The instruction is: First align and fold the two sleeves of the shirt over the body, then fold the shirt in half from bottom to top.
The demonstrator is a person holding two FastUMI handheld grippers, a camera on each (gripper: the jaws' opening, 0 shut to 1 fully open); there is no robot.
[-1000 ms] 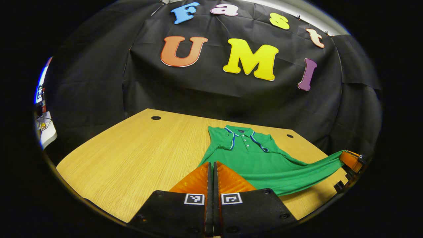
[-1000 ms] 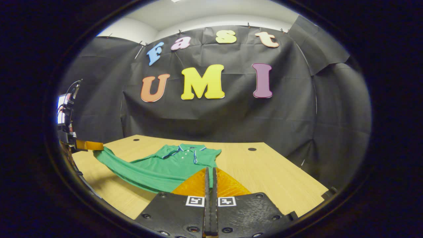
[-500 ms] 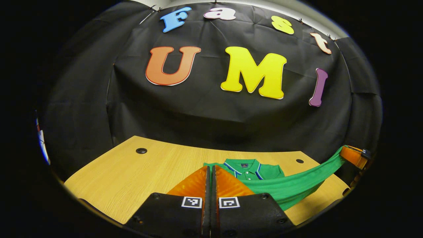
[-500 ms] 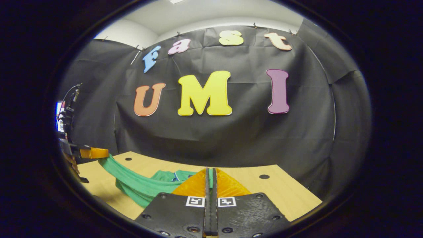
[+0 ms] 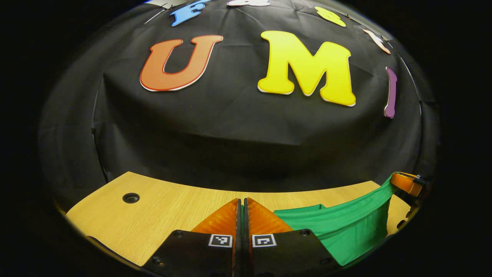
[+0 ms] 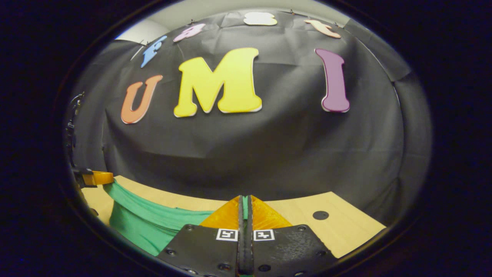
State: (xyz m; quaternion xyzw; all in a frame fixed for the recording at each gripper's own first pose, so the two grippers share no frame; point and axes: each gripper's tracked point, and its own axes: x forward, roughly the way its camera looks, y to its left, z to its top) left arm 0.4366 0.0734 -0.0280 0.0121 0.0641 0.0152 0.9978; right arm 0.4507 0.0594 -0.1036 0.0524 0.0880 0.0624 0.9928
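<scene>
Black cloth wall (image 5: 238,127) hung across the rear of the booth, creased, with fold lines running over it; continued around both sides. Fastened along the top edge by small clips. Pale plain wall or ceiling (image 6: 200,11) visible above the cloth in the right gripper view. Light wood-grain table (image 5: 161,207) set close against the cloth, its far edge in shadow. One round dark hole (image 5: 130,198) near the table's far left corner; another (image 6: 320,215) near its far right corner. Lighting even, from overhead.
</scene>
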